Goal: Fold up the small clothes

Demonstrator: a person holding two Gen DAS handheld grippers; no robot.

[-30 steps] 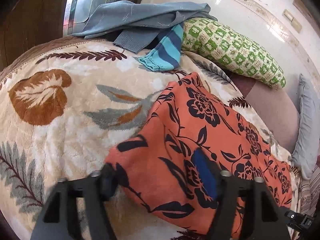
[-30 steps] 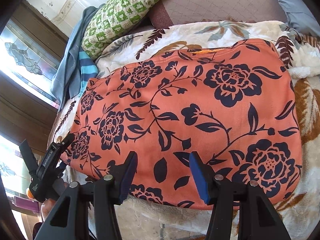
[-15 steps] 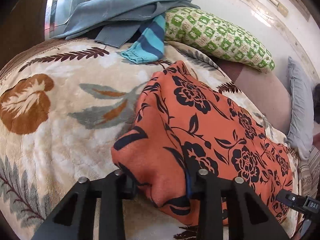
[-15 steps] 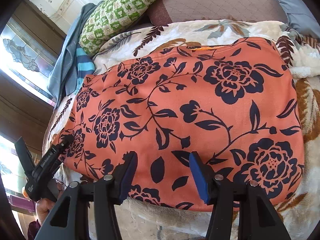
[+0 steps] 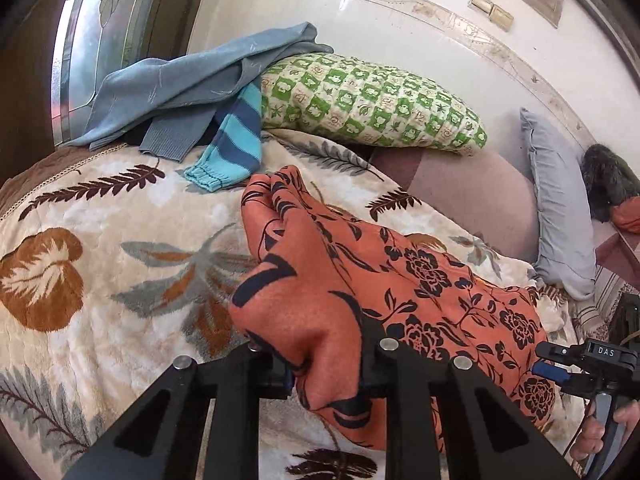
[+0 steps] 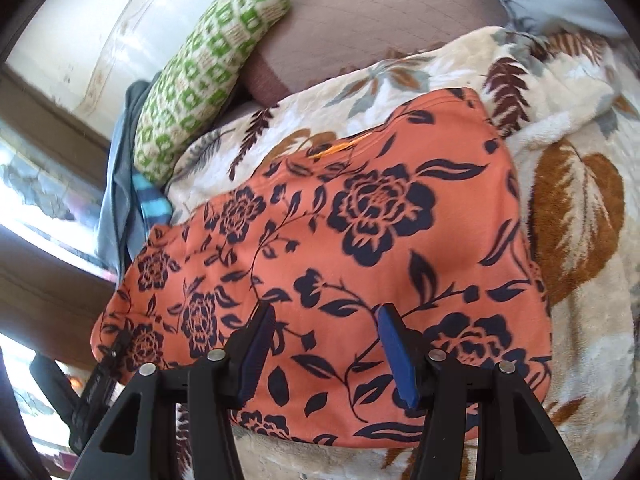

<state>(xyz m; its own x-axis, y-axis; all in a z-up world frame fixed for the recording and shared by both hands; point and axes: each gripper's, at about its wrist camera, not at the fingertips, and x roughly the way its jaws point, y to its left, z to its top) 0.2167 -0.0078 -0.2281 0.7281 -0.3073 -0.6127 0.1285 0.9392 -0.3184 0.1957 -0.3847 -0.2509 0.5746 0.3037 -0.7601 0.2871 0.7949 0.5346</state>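
An orange garment with a dark floral print (image 6: 380,240) lies on a leaf-patterned blanket (image 5: 100,264) on a bed. My left gripper (image 5: 324,372) is shut on the garment's near left corner (image 5: 312,312) and holds it bunched up off the blanket. My right gripper (image 6: 324,352) is open, its blue-padded fingers (image 6: 396,352) over the garment's near edge, gripping nothing. The left gripper also shows in the right wrist view (image 6: 104,372) at the garment's far left corner. The right gripper shows in the left wrist view (image 5: 588,368) at the right.
A green-checked pillow (image 5: 372,104), a grey-blue sweater (image 5: 188,80) and a blue-striped sleeve (image 5: 232,144) lie at the head of the bed. A grey pillow (image 5: 560,208) leans at the right. A window (image 5: 92,40) is at the left.
My left gripper closed on the garment's corner and lifted it, bunching the cloth toward the middle. My right gripper moved in over the garment's near edge, staying open.
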